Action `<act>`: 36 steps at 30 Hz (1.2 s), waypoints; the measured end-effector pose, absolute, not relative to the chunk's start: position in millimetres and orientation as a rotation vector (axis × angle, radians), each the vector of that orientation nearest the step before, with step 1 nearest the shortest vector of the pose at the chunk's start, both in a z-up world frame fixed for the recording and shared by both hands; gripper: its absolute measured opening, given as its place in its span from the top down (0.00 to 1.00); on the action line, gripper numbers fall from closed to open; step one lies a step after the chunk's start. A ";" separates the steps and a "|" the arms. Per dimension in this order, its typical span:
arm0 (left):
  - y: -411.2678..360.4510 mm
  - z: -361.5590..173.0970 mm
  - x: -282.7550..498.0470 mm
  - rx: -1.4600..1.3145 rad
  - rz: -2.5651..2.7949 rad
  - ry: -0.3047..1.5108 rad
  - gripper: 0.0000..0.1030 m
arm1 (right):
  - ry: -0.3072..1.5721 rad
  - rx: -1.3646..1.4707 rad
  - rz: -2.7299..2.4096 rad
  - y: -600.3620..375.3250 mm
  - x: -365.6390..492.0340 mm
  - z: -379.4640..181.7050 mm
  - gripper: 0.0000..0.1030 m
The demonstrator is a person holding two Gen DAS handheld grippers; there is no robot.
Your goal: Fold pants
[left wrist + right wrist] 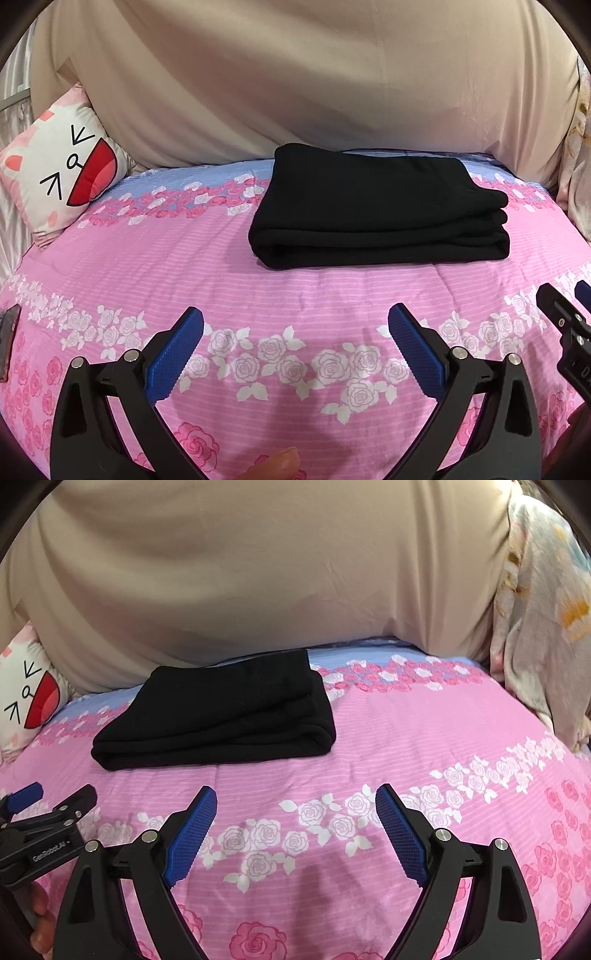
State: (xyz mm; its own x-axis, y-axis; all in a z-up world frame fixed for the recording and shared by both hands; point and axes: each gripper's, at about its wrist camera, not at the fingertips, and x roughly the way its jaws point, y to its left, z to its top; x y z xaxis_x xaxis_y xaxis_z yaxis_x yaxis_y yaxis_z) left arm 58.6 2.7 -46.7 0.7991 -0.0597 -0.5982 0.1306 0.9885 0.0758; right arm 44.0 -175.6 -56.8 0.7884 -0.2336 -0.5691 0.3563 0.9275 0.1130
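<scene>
Judging from how the pants [380, 210] lie, the fold is complete or very nearly so. The black garment rests as a compact stacked rectangle on the bed [295, 295], toward the far side of the pink flowered cover and close to the beige fabric backdrop [295, 74]. Several layers show at the near edge, with rounded folds stacked one on another. No leg or waistband trails loose from the bundle in either view.

The left claw [295, 343] is spread wide; its blue pads [177, 350] stand well apart with only the bed cover visible between them. The right claw [297, 823] is likewise spread, with nothing between its pads [192, 834]. Neither claw touches the pants; both sit well short of the bundle, over the near part of the bed, side by side.

Status:
- Folding: appears done. The layers are stacked and the outline is tidy.
- Release: done. Both claws are free of fabric.
- Remaining: at most a light squaring of the right end, where the layers step slightly rather than align flush. This is a judgement; the far edge of the bundle is not visible well enough to confirm alignment.

A cartoon pillow [62, 177] leans at the far left, clear of the pants.
</scene>
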 end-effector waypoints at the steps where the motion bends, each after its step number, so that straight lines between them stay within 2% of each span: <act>1: 2.5 -46.4 58.1 0.119 -0.103 0.635 0.05 | 0.583 0.227 -0.323 -176.6 43.6 -57.1 0.17; 36: -13.0 -56.0 61.4 0.148 -0.120 0.644 0.05 | 0.620 0.114 -0.315 -146.9 54.9 -58.8 0.17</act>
